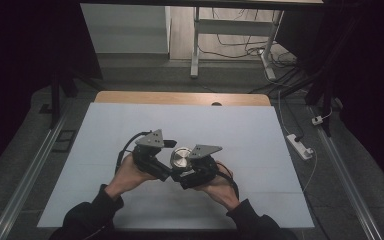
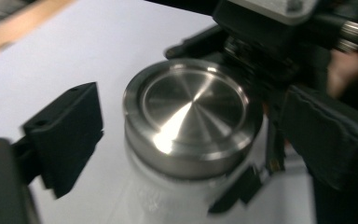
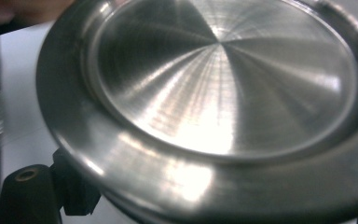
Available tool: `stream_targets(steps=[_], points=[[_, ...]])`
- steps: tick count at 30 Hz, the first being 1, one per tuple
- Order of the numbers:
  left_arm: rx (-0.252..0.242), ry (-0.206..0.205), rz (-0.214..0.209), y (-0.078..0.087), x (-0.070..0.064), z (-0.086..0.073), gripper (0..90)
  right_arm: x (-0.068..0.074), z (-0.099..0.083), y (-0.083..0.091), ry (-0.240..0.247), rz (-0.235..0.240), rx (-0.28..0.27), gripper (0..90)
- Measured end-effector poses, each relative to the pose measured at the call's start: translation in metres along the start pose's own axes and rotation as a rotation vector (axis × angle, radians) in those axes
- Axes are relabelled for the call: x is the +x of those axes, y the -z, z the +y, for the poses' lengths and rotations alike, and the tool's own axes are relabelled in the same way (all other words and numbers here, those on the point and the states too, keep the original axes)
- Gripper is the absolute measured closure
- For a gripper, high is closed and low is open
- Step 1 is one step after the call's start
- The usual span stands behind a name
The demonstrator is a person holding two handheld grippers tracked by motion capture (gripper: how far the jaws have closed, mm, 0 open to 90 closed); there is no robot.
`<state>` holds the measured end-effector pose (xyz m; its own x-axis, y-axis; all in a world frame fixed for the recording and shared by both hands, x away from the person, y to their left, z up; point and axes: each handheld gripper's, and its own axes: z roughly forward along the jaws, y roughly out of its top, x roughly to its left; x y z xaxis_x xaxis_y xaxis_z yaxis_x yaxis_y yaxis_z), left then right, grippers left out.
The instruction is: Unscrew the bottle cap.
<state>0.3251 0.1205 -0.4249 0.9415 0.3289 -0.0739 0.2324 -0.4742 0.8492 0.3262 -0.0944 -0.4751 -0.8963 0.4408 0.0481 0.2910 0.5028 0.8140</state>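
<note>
high view: both hands over the white worktop (image 1: 260,150); left claw (image 1: 166,172) and right claw (image 1: 179,176) meet at a metal-lidded white jar (image 1: 181,158).
left gripper view: jar (image 2: 186,126) between its spread jaws, untouched; the farther claw clamps the body.
right gripper view: lid (image 3: 214,93) close up; grip confirmed above.

The high view is looking forward and down from above the person's side onto the white table (image 1: 250,130). The left gripper view is looking closely along its jaws at the steel lid (image 2: 189,112). The right gripper view is sitting nearer, sharing that lid (image 3: 223,88).
</note>
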Motion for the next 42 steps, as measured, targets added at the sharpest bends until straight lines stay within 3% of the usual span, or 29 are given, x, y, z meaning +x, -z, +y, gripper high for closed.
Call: stream_targets(steps=[2, 4, 5, 9, 11, 15, 16, 18, 19, 20, 21, 22, 24, 25, 26, 27, 28, 29, 30, 31, 33, 34, 35, 39, 42], points=[[-0.001, -0.036, -0.06, 0.007, 0.003, -0.003, 5.3, 0.004, 0.001, 0.0, 0.046, 0.066, 0.015, 14.7], [0.007, -0.073, -0.11, 0.009, 0.004, -0.005, 6.1, 0.006, 0.001, -0.001, 0.066, 0.084, 0.017, 14.7], [0.021, -0.119, -0.153, 0.006, 0.002, -0.007, 8.5, 0.011, 0.002, -0.003, 0.091, 0.12, 0.026, 14.7], [0.046, -0.179, -0.182, 0.0, -0.004, -0.008, 14.6, 0.019, 0.002, -0.005, 0.128, 0.157, 0.048, 14.7], [0.046, -0.196, -0.152, -0.002, -0.007, -0.009, 18.2, 0.019, 0.002, -0.005, 0.135, 0.157, 0.051, 14.7], [0.019, -0.149, -0.102, -0.005, -0.007, -0.009, 20.4, 0.018, 0.002, -0.005, 0.125, 0.14, 0.05, 14.7], [0.01, -0.103, -0.042, -0.009, -0.009, -0.007, 20.5, 0.015, 0.002, -0.005, 0.099, 0.101, 0.046, 14.7], [-0.002, -0.038, 0.035, -0.014, -0.013, -0.005, 20.5, 0.011, 0.002, -0.005, 0.07, 0.062, 0.042, 14.7], [-0.002, -0.038, 0.035, -0.014, -0.013, -0.005, 20.5, 0.009, 0.002, -0.005, 0.045, 0.036, 0.04, 14.7], [-0.006, -0.001, 0.1, -0.019, -0.016, -0.003, 20.5, 0.009, 0.002, -0.005, 0.045, 0.036, 0.04, 14.7], [-0.006, 0.032, 0.176, -0.026, -0.022, -0.001, 20.4, 0.004, 0.001, -0.005, 0.009, -0.026, 0.039, 14.7], [-0.008, 0.042, 0.211, -0.029, -0.026, 0.0, 20.2, 0.003, 0.0, -0.005, 0.004, -0.038, 0.038, 14.7], [-0.006, 0.043, 0.212, -0.03, -0.026, 0.002, 16.1, 0.001, -0.002, -0.004, -0.013, -0.049, 0.028, 14.6], [-0.011, 0.048, 0.172, -0.028, -0.025, 0.005, 11.8, 0.0, -0.001, -0.004, -0.012, -0.048, 0.022, 14.7], [-0.011, 0.048, 0.172, -0.028, -0.025, 0.005, 9.9, 0.0, -0.001, -0.004, -0.012, -0.048, 0.022, 14.7], [-0.022, 0.028, 0.133, -0.019, -0.022, 0.007, 8.8, 0.0, -0.001, -0.002, -0.009, -0.035, 0.01, 14.7], [-0.022, 0.028, 0.133, -0.019, -0.022, 0.007, 8.6, 0.0, -0.001, -0.002, -0.009, -0.035, 0.01, 14.7], [-0.015, -0.005, 0.086, -0.009, -0.017, 0.007, 8.4, 0.0, 0.001, 0.0, 0.002, -0.008, 0.006, 14.7], [-0.015, -0.005, 0.086, -0.009, -0.017, 0.007, 8.4, 0.001, 0.001, 0.001, 0.011, 0.01, 0.005, 14.7], [-0.008, -0.025, 0.05, -0.005, -0.015, 0.006, 8.9, 0.002, 0.001, 0.001, 0.027, 0.024, 0.007, 14.7], [0.03, -0.099, -0.013, -0.001, -0.012, 0.002, 9.8, 0.005, 0.002, 0.001, 0.053, 0.056, 0.011, 14.7], [0.03, -0.099, -0.013, -0.001, -0.012, 0.002, 10.4, 0.005, 0.002, 0.001, 0.053, 0.056, 0.011, 14.7], [0.046, -0.127, -0.039, -0.003, -0.012, 0.0, 10.9, 0.008, 0.003, 0.0, 0.074, 0.083, 0.015, 14.7], [0.062, -0.133, -0.06, -0.009, -0.012, -0.003, 13.6, 0.013, 0.003, -0.002, 0.096, 0.092, 0.025, 14.7], [0.063, -0.13, -0.032, -0.013, -0.012, -0.005, 18.9, 0.014, 0.002, -0.004, 0.099, 0.093, 0.032, 14.7]])
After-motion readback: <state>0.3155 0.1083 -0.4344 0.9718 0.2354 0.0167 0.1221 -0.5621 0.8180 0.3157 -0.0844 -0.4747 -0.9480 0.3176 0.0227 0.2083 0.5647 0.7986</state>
